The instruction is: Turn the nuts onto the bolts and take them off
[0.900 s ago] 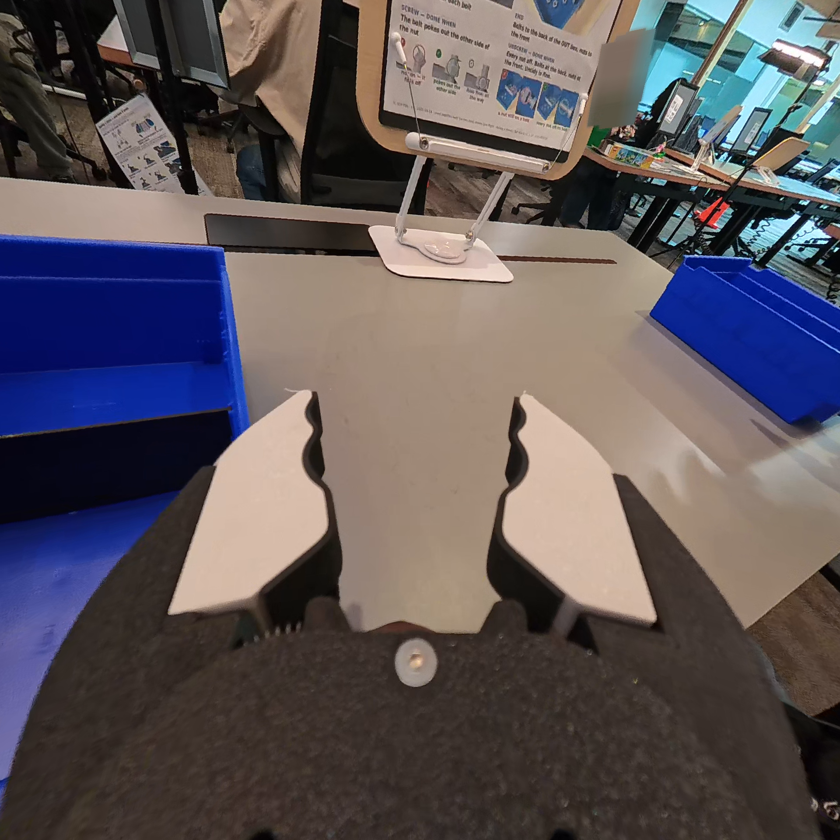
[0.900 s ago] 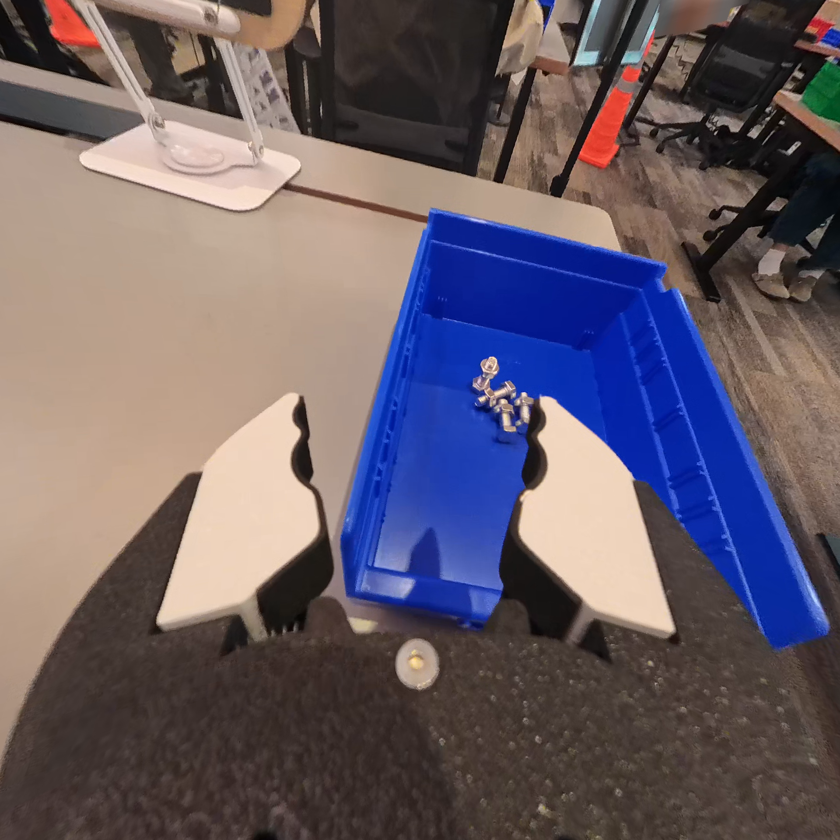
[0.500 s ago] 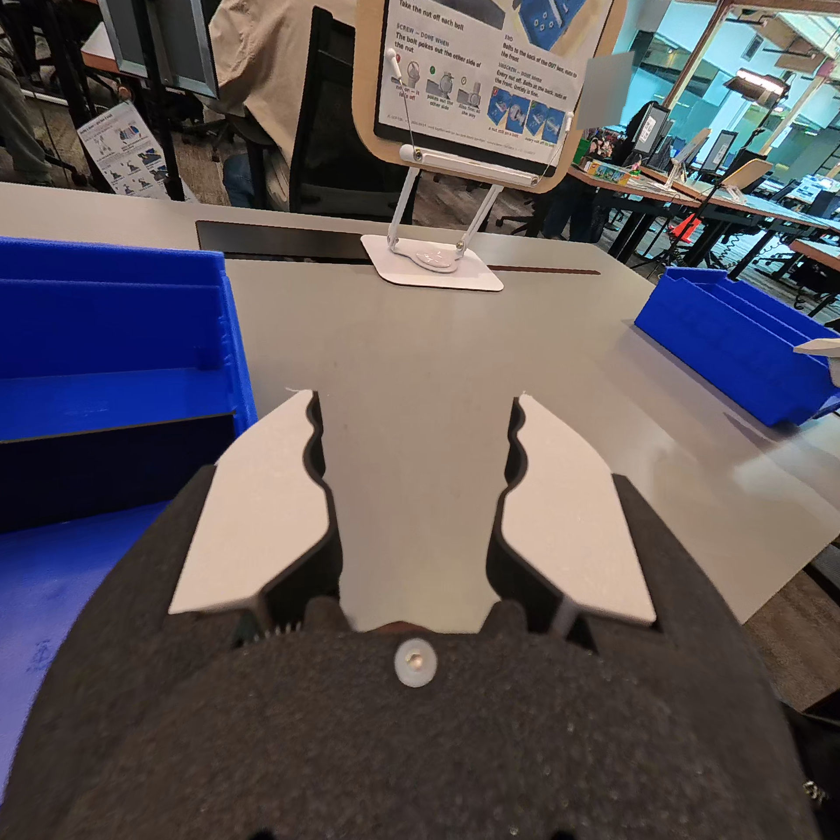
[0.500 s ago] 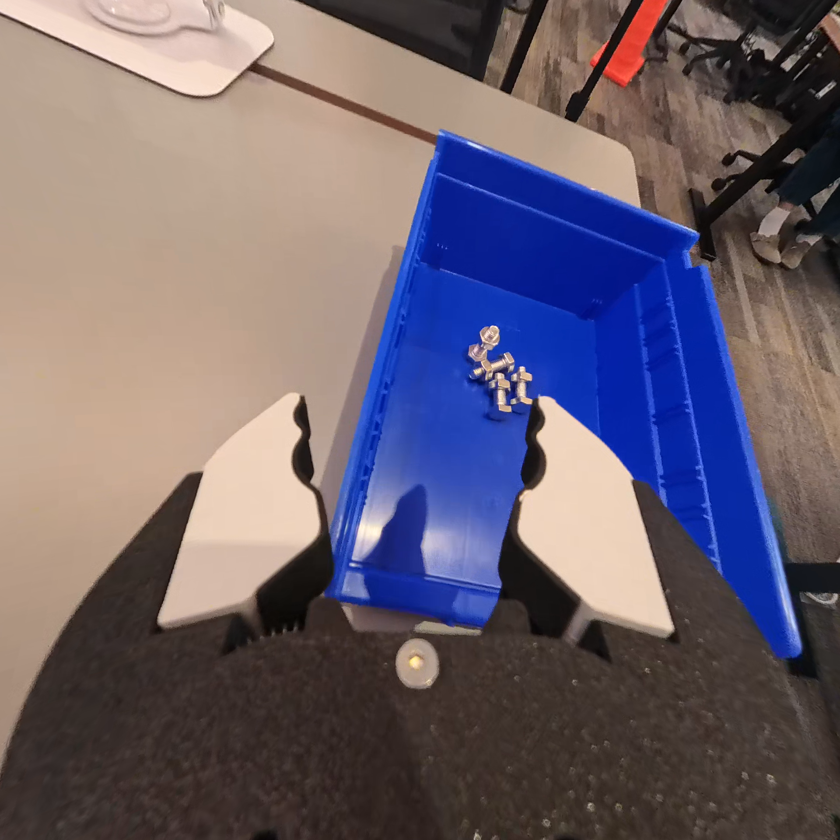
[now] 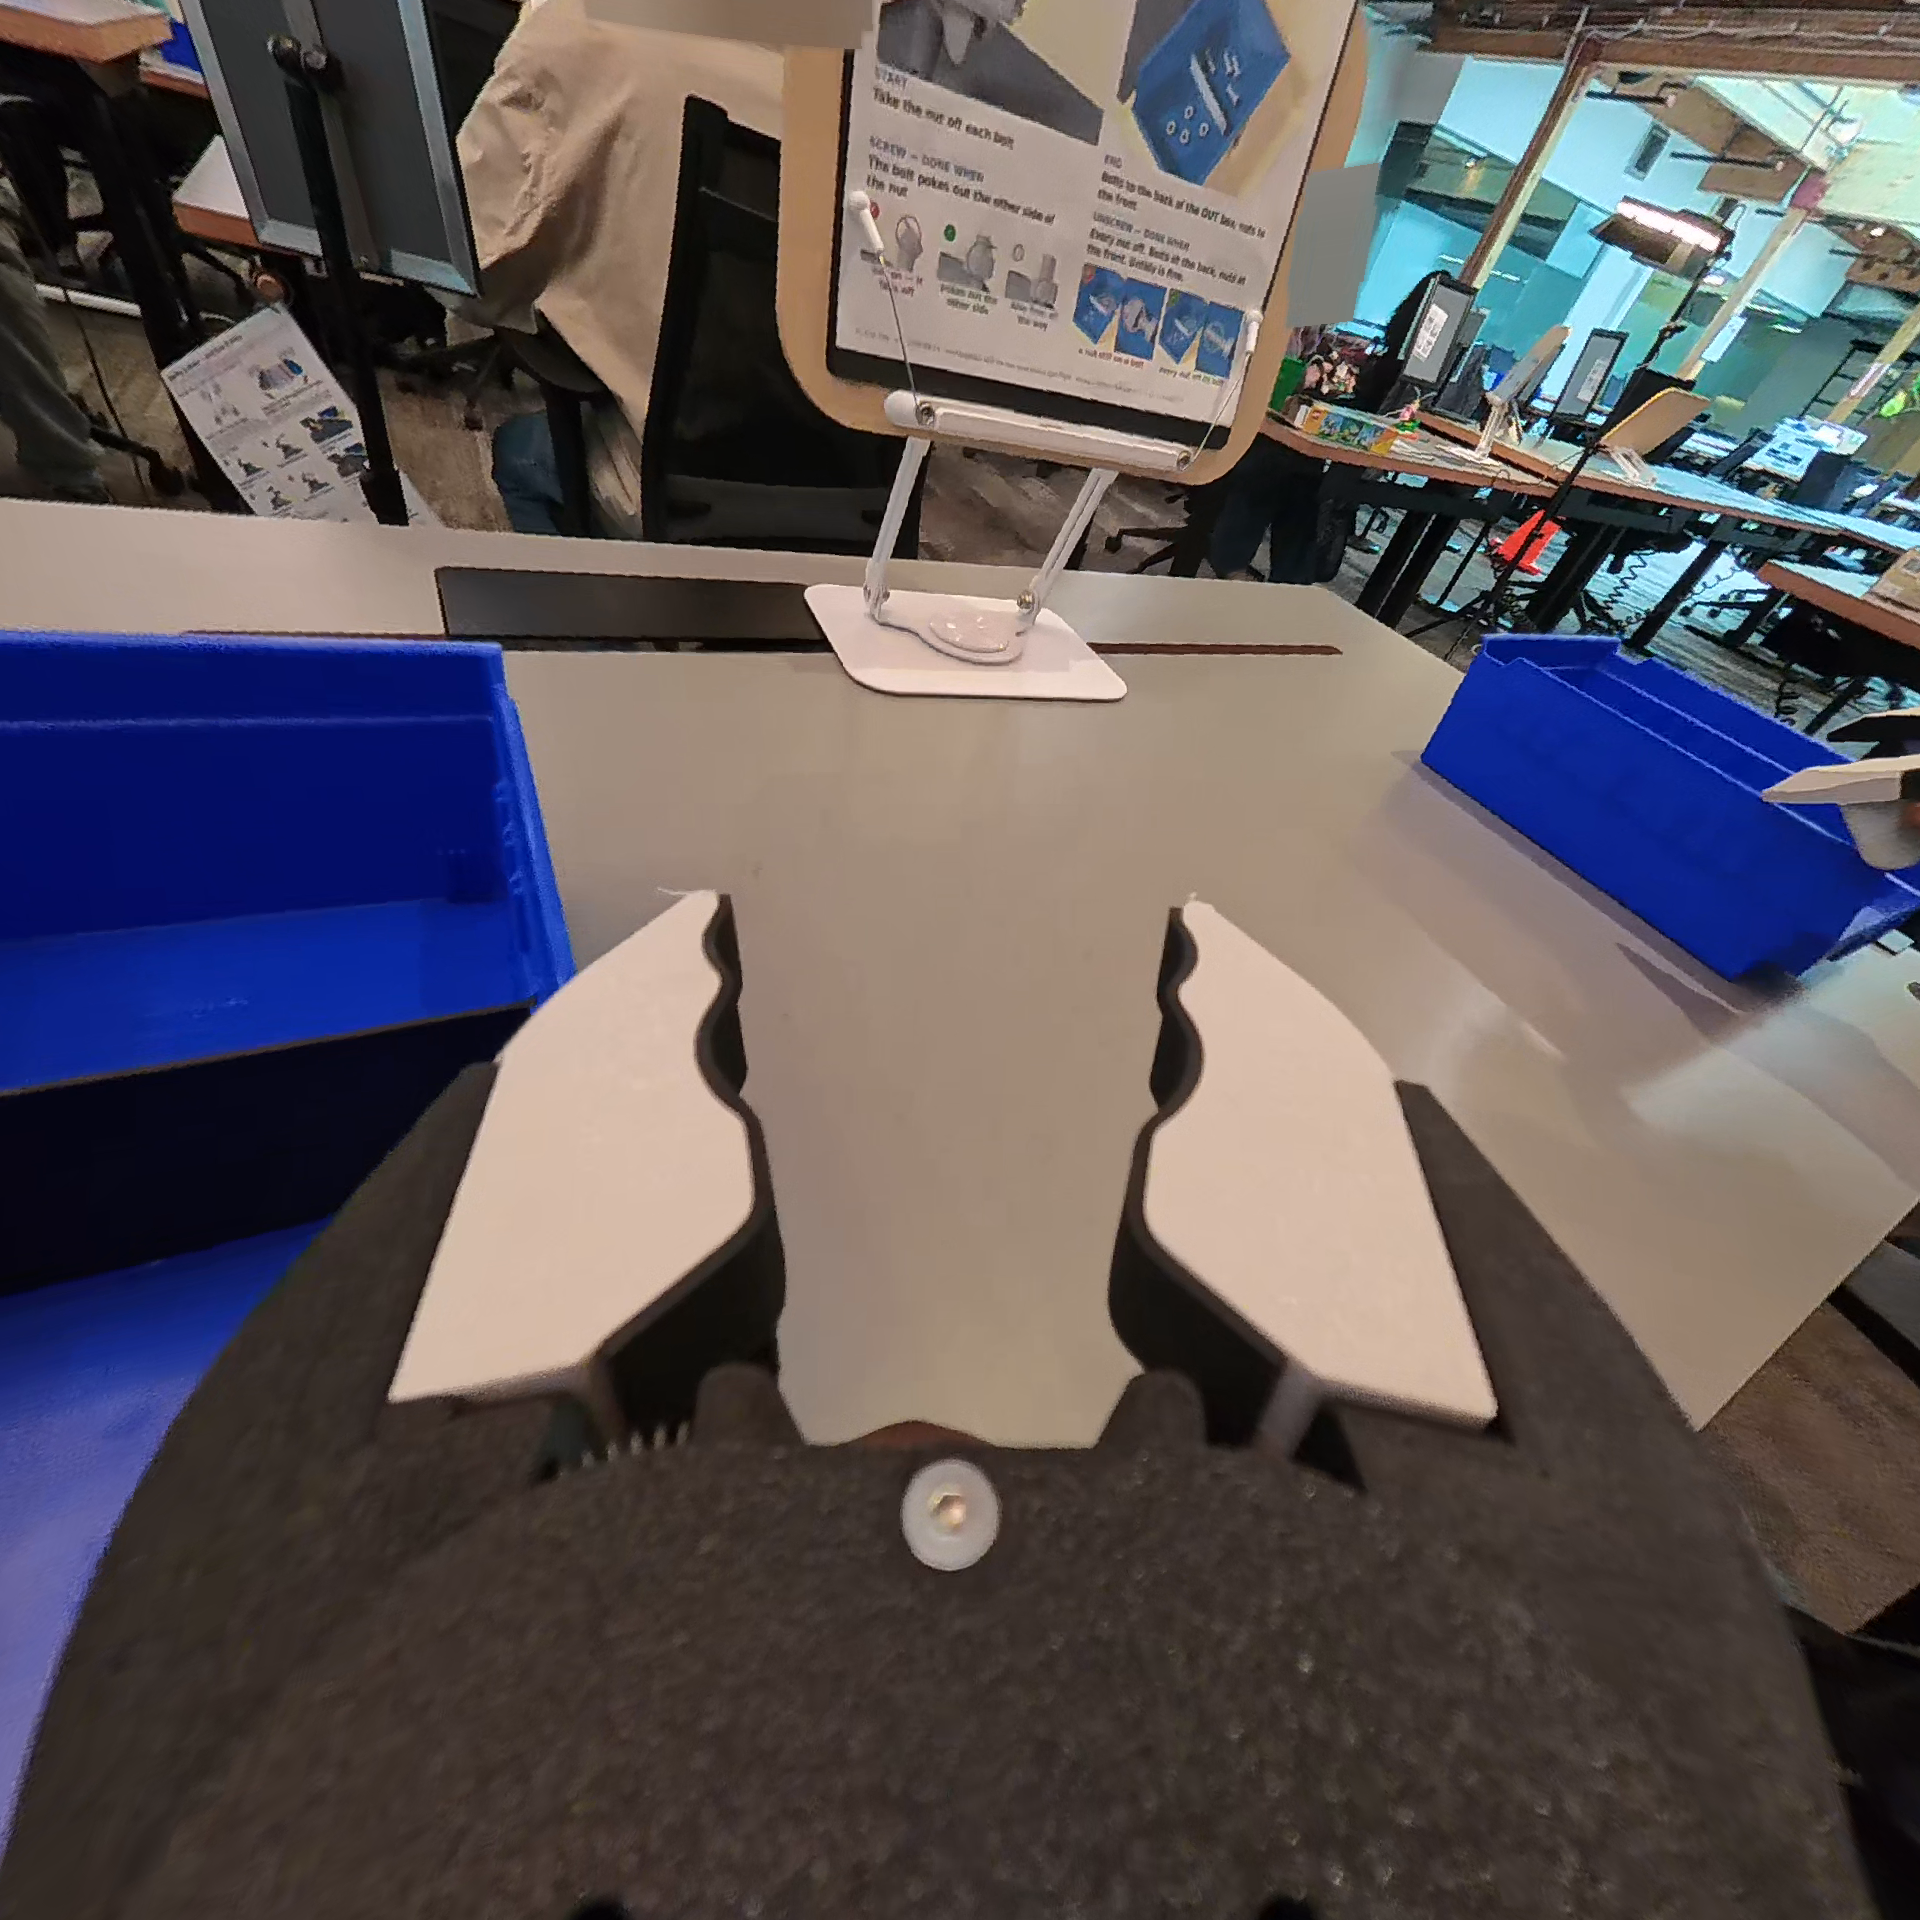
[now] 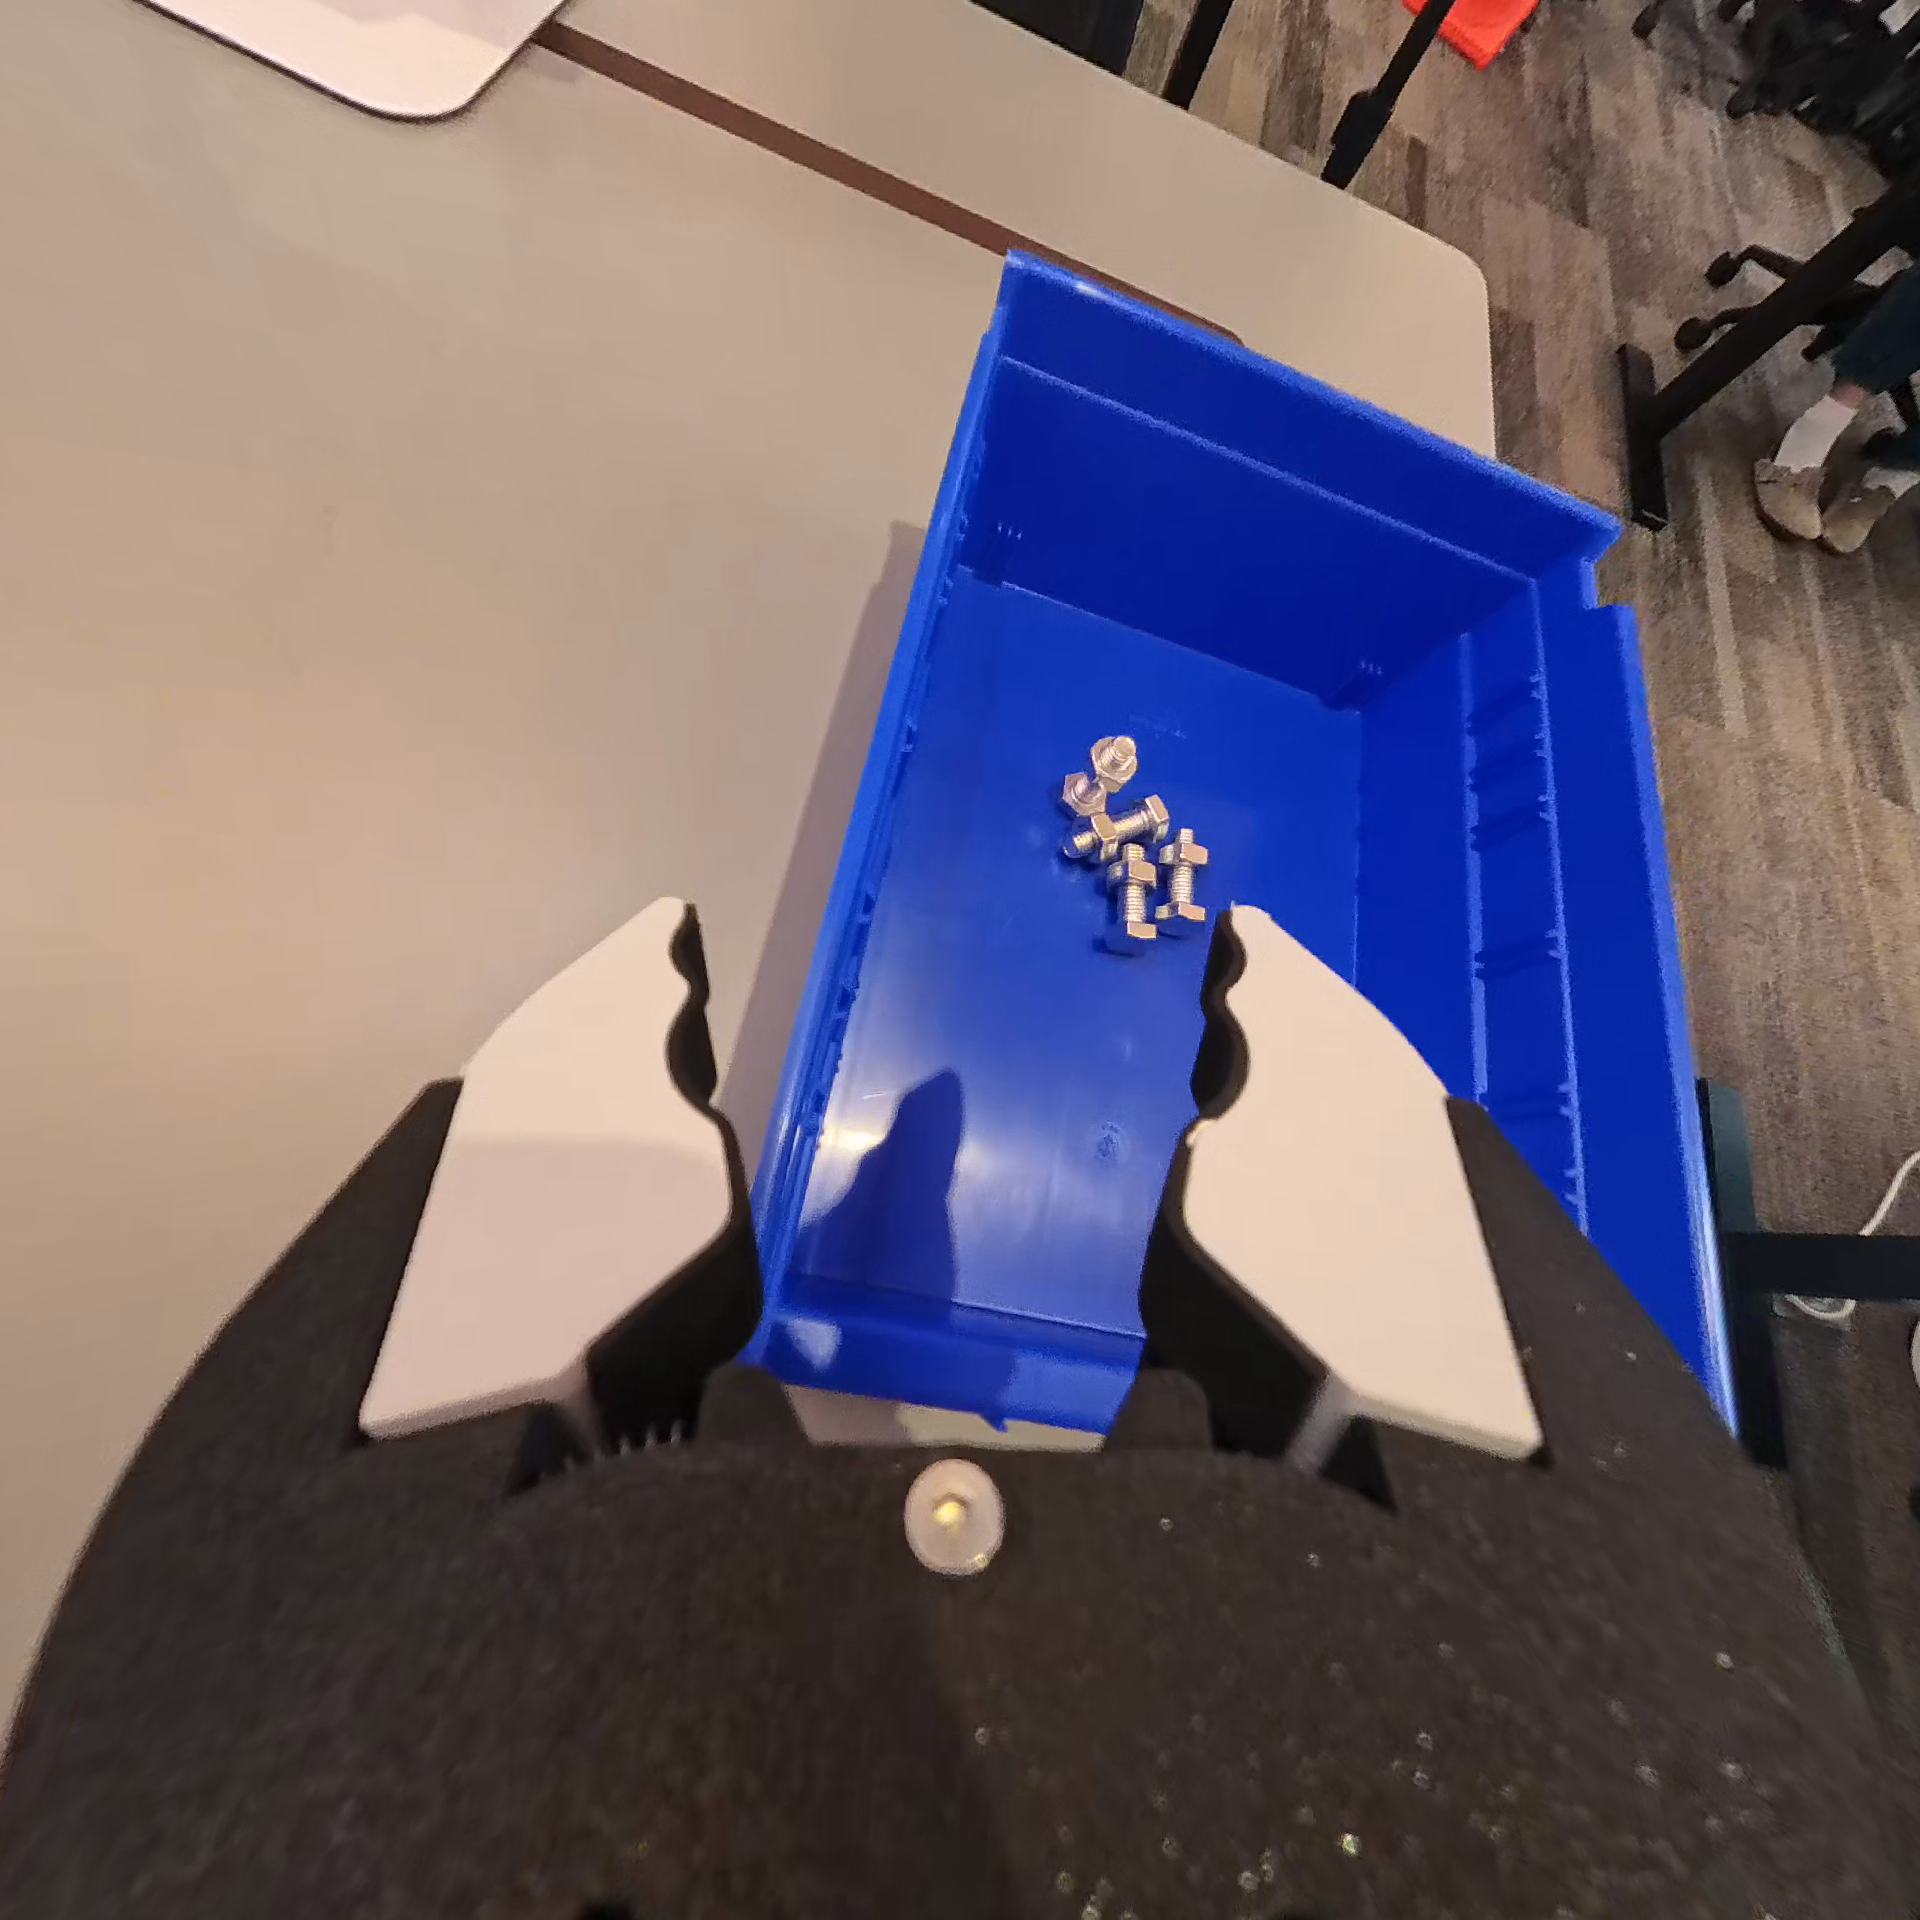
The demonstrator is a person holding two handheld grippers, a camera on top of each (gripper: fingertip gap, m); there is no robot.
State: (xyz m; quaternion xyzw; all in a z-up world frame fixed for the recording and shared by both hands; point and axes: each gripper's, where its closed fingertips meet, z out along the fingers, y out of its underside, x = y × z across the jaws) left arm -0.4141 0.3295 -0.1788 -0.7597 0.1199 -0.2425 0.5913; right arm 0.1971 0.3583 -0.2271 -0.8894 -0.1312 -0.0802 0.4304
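Above the blue bin's (image 6: 1507, 831) near edge, right gripper (image 6: 951, 920) jaws gape.

A printed instruction sheet (image 5: 1060, 208) with headings, captions and small pictures stands on a wood-backed stand (image 5: 966, 644) at 12 o'clock on the table. A second printed leaflet (image 5: 275, 426) leans at 10 o'clock beyond it. In the blue bin (image 6: 1621, 935), a tiny moulded mark (image 6: 1110, 1143) at 6 o'clock from the bolts (image 6: 1132, 852) is too small to read.
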